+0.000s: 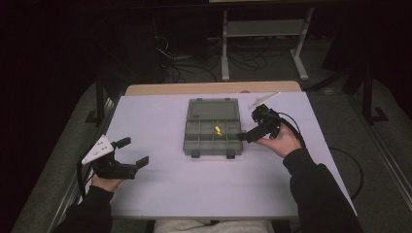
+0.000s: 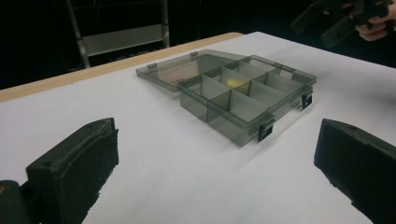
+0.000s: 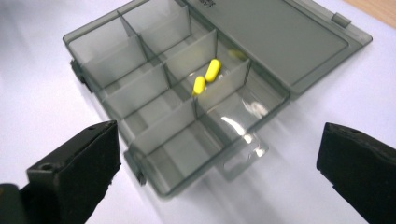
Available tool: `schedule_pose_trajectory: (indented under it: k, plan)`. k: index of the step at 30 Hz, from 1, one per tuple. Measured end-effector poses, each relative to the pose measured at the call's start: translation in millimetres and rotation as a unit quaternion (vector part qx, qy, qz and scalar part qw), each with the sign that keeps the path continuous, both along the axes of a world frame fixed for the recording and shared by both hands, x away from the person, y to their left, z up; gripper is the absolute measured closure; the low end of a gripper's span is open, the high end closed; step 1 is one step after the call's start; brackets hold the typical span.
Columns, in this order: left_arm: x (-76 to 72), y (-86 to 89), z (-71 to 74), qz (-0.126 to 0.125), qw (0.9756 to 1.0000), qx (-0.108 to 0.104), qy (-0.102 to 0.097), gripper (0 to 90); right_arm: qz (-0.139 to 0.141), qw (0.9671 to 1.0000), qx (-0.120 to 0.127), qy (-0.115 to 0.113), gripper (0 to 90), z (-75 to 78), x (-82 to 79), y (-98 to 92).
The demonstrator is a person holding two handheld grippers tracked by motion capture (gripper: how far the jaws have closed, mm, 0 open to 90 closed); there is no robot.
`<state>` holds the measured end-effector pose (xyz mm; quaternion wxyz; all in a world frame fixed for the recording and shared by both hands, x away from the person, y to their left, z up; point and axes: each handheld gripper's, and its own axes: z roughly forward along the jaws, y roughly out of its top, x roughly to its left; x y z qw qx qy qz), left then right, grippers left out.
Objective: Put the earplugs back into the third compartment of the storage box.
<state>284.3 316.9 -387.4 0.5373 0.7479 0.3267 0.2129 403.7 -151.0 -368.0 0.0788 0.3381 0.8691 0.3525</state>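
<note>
The smoky compartment box (image 1: 213, 135) lies open toward the bench's far edge, lid flat behind it, two yellow capsules (image 3: 206, 77) in a middle cell. The right gripper (image 1: 247, 136) hovers at its right side, jaws wide and empty; the left gripper (image 1: 133, 151) waits gaping near the left edge. A careless nudge could skid the light box or spill the capsules.

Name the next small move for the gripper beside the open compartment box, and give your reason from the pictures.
Probably swing the lid shut with the right gripper. Its jaws stand open and empty at the box's right edge, two yellow capsules already lie in a middle compartment, and the lid lies flat open behind.
</note>
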Motion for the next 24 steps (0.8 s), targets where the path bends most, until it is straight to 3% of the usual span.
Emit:
schedule_pose_trajectory:
  k: [15,19,24]
  plan:
    - [-0.3,0.0,0.2,0.002,1.0000,0.001,0.000,0.0,-0.029,0.9974,0.062,-0.024,0.0,-21.5,-48.0,-40.0]
    - [-0.5,-0.1,0.3,0.004,1.0000,0.000,-0.001,0.0,-0.047,0.9943,0.088,-0.039,0.0,-26.9,-62.9,-54.2]
    - [-0.4,-0.5,0.4,0.005,1.0000,0.000,-0.002,0.0,-0.075,0.9899,0.095,-0.073,0.0,-34.3,-80.5,-67.5]
